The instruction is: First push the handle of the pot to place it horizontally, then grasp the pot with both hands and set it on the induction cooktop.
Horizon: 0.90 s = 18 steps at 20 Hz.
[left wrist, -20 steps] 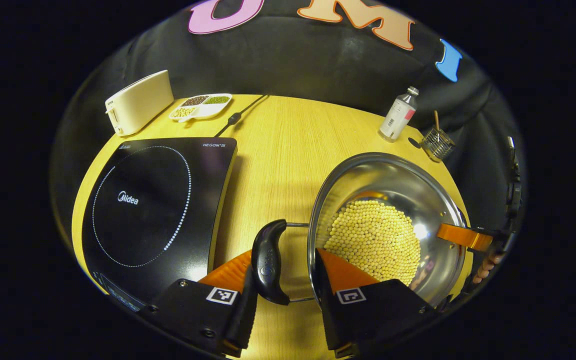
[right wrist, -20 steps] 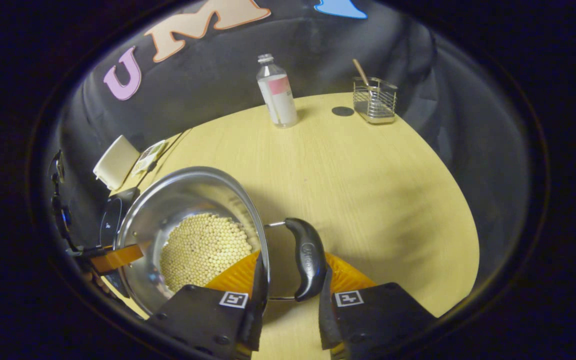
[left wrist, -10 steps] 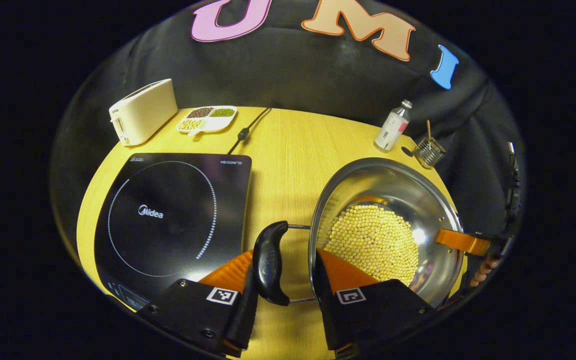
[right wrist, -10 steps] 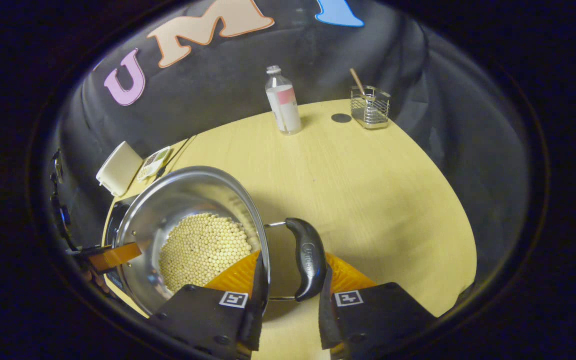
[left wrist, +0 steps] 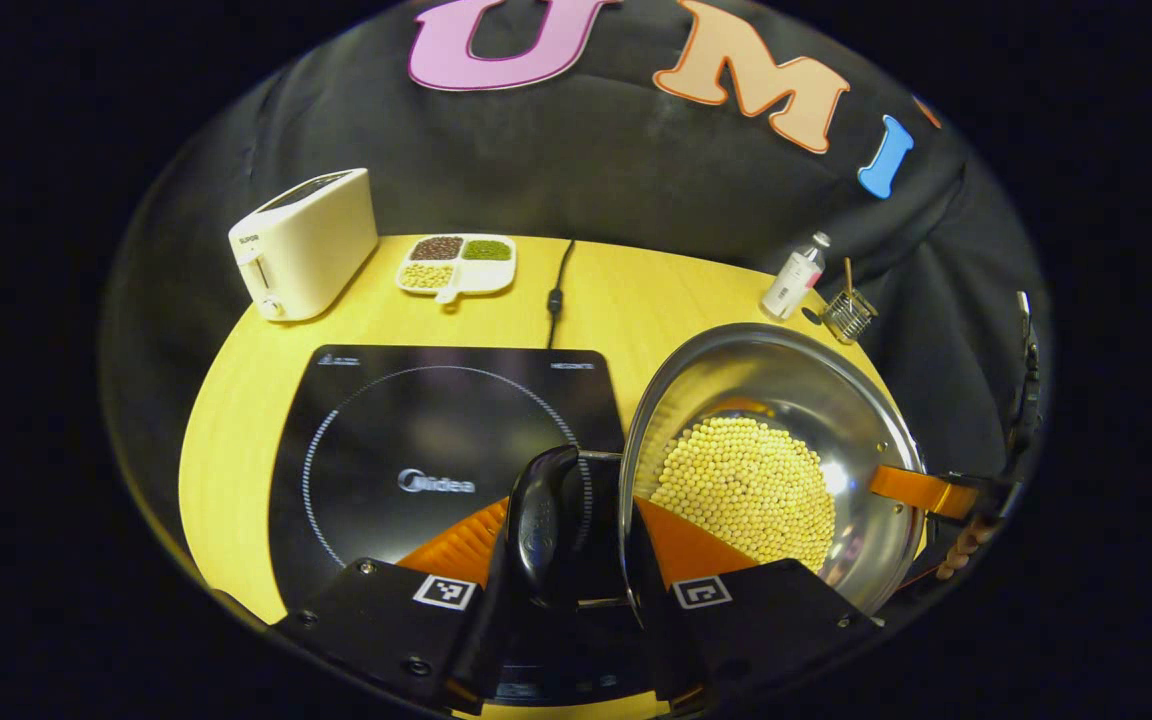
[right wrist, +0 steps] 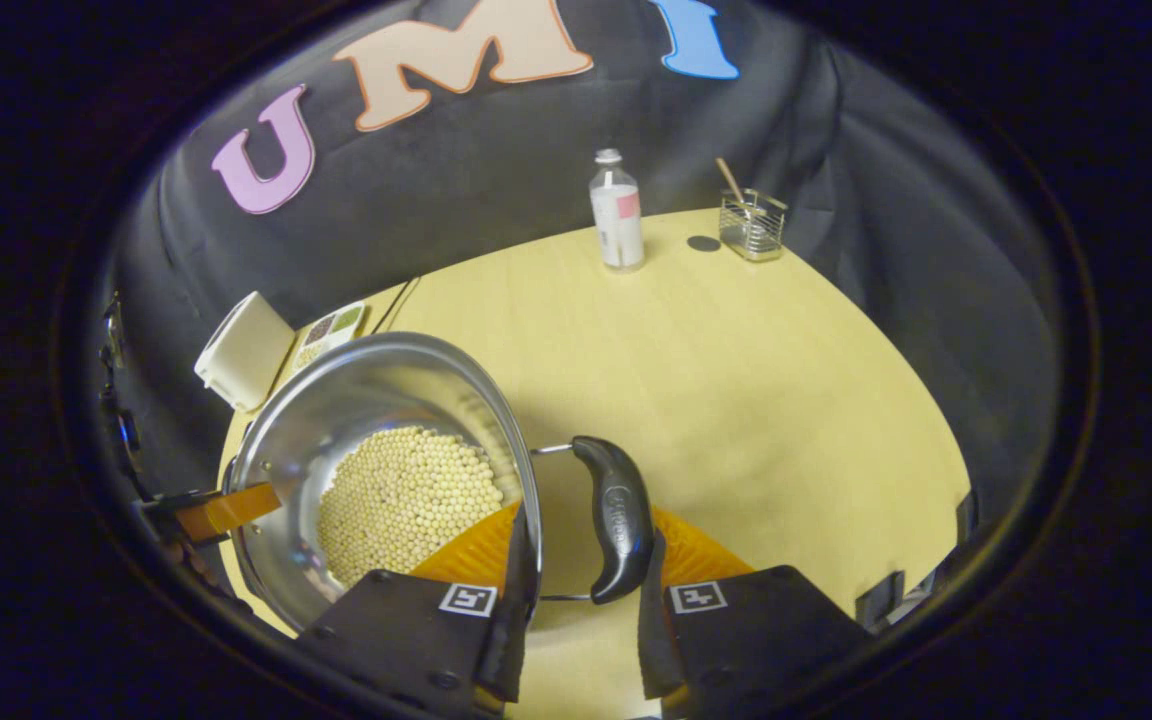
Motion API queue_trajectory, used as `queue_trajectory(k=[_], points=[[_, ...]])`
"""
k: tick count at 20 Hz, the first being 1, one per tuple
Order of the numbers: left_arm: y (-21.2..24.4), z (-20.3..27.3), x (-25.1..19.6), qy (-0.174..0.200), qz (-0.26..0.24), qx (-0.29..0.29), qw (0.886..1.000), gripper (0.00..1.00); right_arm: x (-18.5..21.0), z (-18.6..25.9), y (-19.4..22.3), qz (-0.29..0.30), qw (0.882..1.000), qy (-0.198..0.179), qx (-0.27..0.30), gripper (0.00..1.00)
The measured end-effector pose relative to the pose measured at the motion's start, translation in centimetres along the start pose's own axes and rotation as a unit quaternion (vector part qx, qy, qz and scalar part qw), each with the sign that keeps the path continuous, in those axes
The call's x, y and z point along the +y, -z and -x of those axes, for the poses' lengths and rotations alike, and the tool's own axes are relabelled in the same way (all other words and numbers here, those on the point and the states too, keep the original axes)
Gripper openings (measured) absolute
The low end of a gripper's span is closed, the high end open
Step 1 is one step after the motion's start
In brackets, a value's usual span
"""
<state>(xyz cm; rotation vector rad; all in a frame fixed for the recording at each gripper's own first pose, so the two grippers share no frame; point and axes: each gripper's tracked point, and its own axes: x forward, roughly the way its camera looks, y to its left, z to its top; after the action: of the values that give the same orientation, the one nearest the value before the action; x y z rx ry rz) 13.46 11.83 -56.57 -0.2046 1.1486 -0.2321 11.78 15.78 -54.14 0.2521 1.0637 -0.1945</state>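
Both grippers apparently clamp pot handles.

Pot (beans inside) right of cooktop; toaster behind.

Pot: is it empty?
No, in the left gripper view the pot holds a layer of small yellow beans across its bottom.

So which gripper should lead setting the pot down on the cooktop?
Left, probably. Its handle already hangs over the induction cooktop, while the right gripper's handle is over bare table.
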Motion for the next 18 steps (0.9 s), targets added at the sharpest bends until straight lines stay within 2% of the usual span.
queue_trajectory(k=[1,4,5,6,18], points=[[-0.2,0.0,1.4,0.002,-0.001,-0.001,1.000,0.59,1.4,0.0,0.3,0.000,1.000,0.003,-0.001,0.43],[-0.9,0.7,5.3,0.002,0.000,-0.004,1.000,0.57,5.4,0.3,0.9,0.000,1.000,0.007,-0.002,0.48],[-1.3,1.0,6.3,0.003,-0.001,-0.009,1.000,0.59,6.4,0.0,0.8,0.000,1.000,0.008,-0.003,0.48],[-1.5,1.0,7.2,0.003,-0.003,-0.011,1.000,0.58,7.4,-0.1,0.8,0.000,1.000,0.009,-0.003,0.43],[-2.7,2.6,17.0,-0.025,-0.003,-0.023,0.999,0.57,16.9,-1.2,2.4,0.019,1.000,0.000,0.019,0.43]])
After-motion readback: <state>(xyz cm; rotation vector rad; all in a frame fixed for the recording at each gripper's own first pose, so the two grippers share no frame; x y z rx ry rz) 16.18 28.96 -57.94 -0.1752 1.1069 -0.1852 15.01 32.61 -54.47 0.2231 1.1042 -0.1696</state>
